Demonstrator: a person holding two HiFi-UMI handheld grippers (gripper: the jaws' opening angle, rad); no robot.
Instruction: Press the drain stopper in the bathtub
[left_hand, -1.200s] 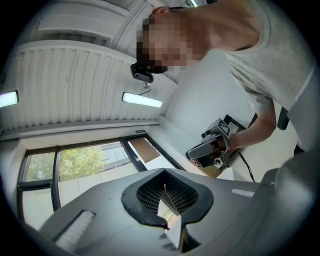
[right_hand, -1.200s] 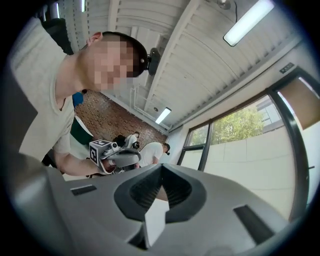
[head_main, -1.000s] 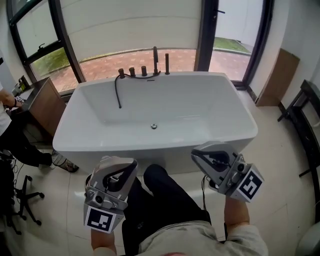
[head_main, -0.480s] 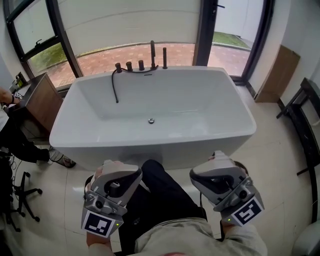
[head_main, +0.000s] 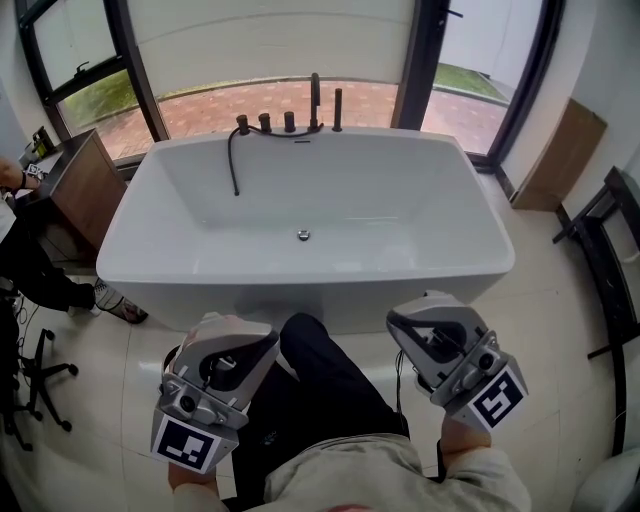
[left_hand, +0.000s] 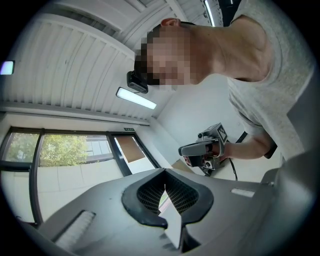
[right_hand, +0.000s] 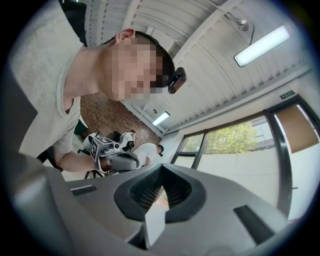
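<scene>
The white bathtub (head_main: 180, 285) stands in front of me in the head view, and the small round metal drain stopper (head_main: 303, 235) sits in the middle of its floor. Both grippers hang low on the near side of the tub, over my dark trouser legs and well apart from the stopper. My left gripper (head_main: 258, 343) is shut with nothing in it, and so is my right gripper (head_main: 405, 322). The left gripper view points up at the ceiling; its jaws (left_hand: 164, 194) meet in a line. The right gripper view's jaws (right_hand: 158, 194) meet likewise.
Dark taps and a spout (head_main: 290, 120) stand on the tub's far rim, with a hose (head_main: 232, 160) hanging inside. A wooden cabinet (head_main: 85, 190) and a seated person (head_main: 40, 270) are at the left. A dark rack (head_main: 610, 240) stands at the right.
Both grippers have sunk a little toward me and stay shut. The head view has shifted slightly, so the tub sits a bit higher in the picture.
</scene>
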